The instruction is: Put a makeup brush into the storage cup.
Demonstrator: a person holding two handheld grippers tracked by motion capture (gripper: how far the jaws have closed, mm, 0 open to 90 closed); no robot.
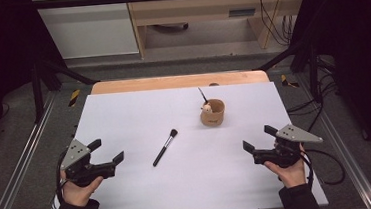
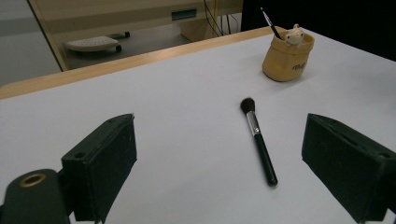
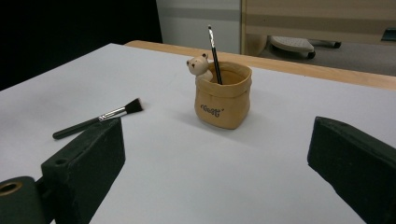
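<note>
A black makeup brush (image 1: pixel 165 147) with a silver ferrule lies flat near the middle of the white table (image 1: pixel 124 114); it also appears as the brush (image 2: pixel 258 138) and the brush (image 3: pixel 95 119). A tan sack-shaped pot (image 1: pixel 212 112) with a small bear figure stands behind it, upright, with a thin dark brush (image 1: pixel 203 96) sticking out. The pot (image 2: pixel 287 55) and the pot (image 3: pixel 223 95) show the same. My left gripper (image 1: pixel 107 151) is open at the front left, well short of the brush. My right gripper (image 1: pixel 259 138) is open at the front right, empty.
The white sheet ends on a wooden table edge (image 1: pixel 179 81) at the back. Black frame rails (image 1: pixel 45 70) flank both sides. Cables (image 1: pixel 329 168) trail off to the right. A wooden cabinet (image 1: pixel 206 7) stands beyond the table.
</note>
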